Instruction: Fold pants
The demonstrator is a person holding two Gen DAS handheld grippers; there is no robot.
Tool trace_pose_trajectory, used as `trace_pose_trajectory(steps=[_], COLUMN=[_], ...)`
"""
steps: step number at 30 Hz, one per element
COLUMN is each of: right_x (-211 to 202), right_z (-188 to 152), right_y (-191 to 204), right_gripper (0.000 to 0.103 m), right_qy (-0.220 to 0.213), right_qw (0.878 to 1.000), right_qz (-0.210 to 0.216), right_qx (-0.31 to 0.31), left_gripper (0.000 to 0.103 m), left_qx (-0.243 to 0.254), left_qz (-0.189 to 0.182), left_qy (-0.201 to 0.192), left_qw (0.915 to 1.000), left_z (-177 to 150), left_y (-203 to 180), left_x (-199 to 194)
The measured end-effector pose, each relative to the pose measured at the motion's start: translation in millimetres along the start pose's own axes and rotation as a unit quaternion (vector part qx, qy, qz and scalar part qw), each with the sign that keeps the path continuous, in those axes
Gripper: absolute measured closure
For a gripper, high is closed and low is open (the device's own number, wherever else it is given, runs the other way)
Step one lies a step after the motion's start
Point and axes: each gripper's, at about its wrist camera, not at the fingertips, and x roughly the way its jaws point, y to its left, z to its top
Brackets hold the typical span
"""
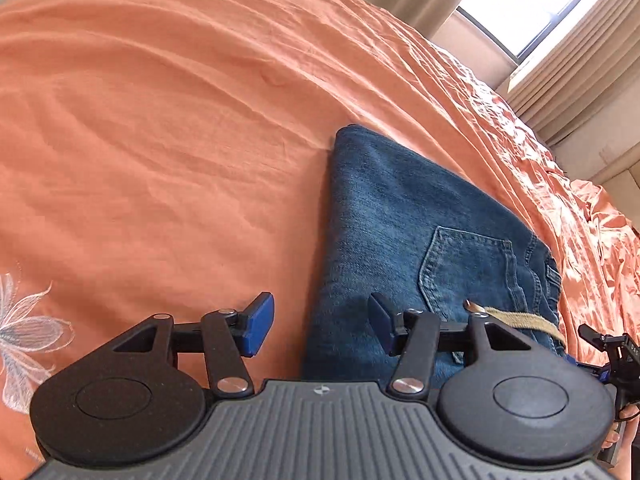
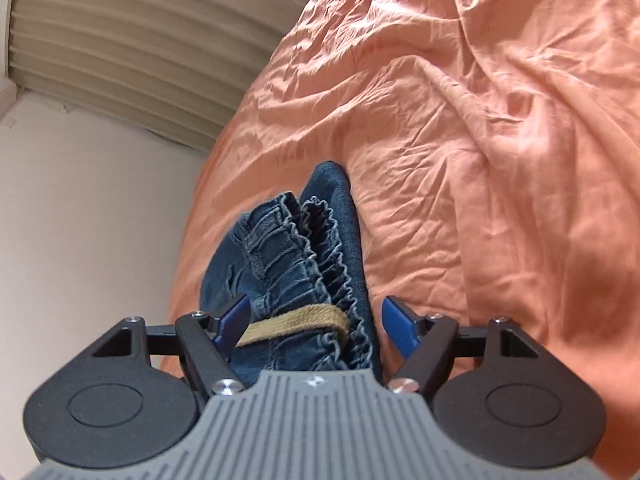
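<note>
Folded pants lie on the bedspread, near its edge.

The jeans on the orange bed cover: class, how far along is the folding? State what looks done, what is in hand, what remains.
Done: the jeans lie in a compact folded stack on the bed cover, back pocket up. In hand: nothing; the left gripper and right gripper are both open, pads not pressing. Left: perhaps tidying the tan drawstring over the waistband.

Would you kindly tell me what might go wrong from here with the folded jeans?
The folded blue denim jeans lie close to the edge of the orange bedsheet, so a nudge might tip them off. The tan drawstring lies beside the open right gripper and could snag a finger.
</note>
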Motion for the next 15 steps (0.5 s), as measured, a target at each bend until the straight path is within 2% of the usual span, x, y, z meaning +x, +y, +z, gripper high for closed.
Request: trace_pose_trajectory(steps=[4,6,9,11,15], right_x=[33,47,59,60,56], right_z=[19,24,30,31,31], right_y=[-9,-10,-11,-9,8], right_gripper=[0.035,0.044,0.05,0.055,0.073], right_qy=[0.034,0.046,0.058,0.061,0.055], right_qw=[0.999,0.999,0.998,0.998,0.998], right_qz=[0.027,0.021,0.023,0.019,-0.003], right_qx=[0.019,0.015,0.006,-0.001,-0.022], left_gripper=[0.043,0.048,0.063,0.078,0.09], left_qx=[-0.016,-0.027,-0.039,-0.041,-0.029], left_qz=[-0.037,-0.06,-0.088,-0.099,-0.089], left_qy=[0.008,0.007,0.012,0.018,0.007], left_qw=[0.9991,0.9978,0.9953,0.994,0.9955], left_z=[7,8,10,11,9], left_y=[13,20,28,28,15], left_x=[21,27,35,39,37])
